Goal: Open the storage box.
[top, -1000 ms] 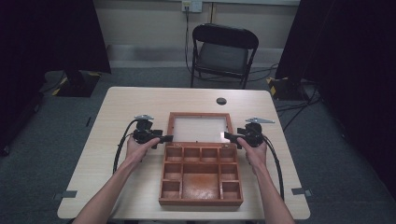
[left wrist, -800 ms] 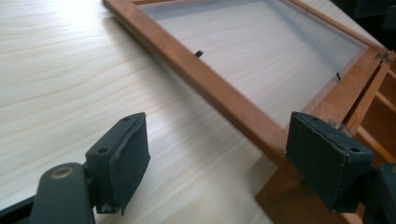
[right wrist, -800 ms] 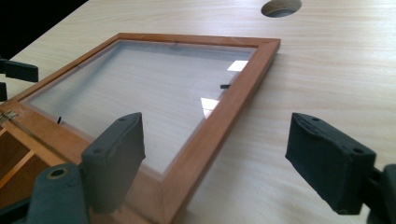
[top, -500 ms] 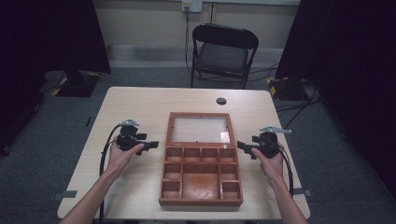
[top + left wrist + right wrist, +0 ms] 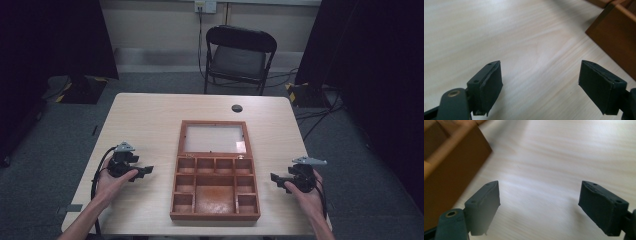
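Wooden box lies open between both empty grippers.

A black folding chair stands beyond the table.

So the wooden box sits in the middle of the table, toward the near edge. It's a reddish-brown organizer thing, lying flat with its lid flipped all the way open and resting flat on the tabletop behind it. The lid has a pale, see-through-looking panel framed in the same wood. The tray part is split into compartments: a row of four small ones along the hinge side, one big one in the center, and smaller ones stacked down each side. All the compartments look empty.
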{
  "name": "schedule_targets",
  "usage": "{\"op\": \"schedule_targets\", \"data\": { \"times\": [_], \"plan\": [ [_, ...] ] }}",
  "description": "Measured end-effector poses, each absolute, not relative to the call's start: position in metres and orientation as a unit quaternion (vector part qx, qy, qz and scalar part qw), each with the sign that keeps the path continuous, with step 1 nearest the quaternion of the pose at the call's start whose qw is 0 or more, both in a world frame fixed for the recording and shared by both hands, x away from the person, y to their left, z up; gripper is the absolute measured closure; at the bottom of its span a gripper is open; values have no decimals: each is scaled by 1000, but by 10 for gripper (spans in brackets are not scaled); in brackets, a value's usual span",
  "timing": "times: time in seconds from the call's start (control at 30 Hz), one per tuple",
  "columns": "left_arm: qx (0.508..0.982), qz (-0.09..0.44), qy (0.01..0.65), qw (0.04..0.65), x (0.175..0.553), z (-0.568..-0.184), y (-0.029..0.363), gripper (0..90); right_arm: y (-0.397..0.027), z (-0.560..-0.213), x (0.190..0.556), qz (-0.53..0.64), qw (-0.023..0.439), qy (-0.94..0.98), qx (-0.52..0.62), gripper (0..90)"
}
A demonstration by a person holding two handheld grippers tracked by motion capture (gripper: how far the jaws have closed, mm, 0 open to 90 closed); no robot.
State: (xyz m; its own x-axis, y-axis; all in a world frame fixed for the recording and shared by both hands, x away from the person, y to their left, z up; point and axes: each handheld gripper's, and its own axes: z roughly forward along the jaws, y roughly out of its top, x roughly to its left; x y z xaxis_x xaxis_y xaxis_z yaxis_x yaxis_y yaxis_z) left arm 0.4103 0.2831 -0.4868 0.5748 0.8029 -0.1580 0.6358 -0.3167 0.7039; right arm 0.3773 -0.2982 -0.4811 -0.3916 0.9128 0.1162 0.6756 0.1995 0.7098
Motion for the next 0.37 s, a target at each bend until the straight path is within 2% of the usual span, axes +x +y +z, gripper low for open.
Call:
{"op": "schedule_targets", "data": {
  "times": [0.1,0.23,0.37],
  "plan": [
    [815,149,445,341,408,-493,283,182,-302,-490,378,328,178,760,532,149],
    [809,192,428,353,406,-502,280,145,-302,-497,378,318,223,760,522,130],
    [807,192,433,353,406,-502,279,132,-302,-500,375,326,233,752,524,126]
  ]
}}
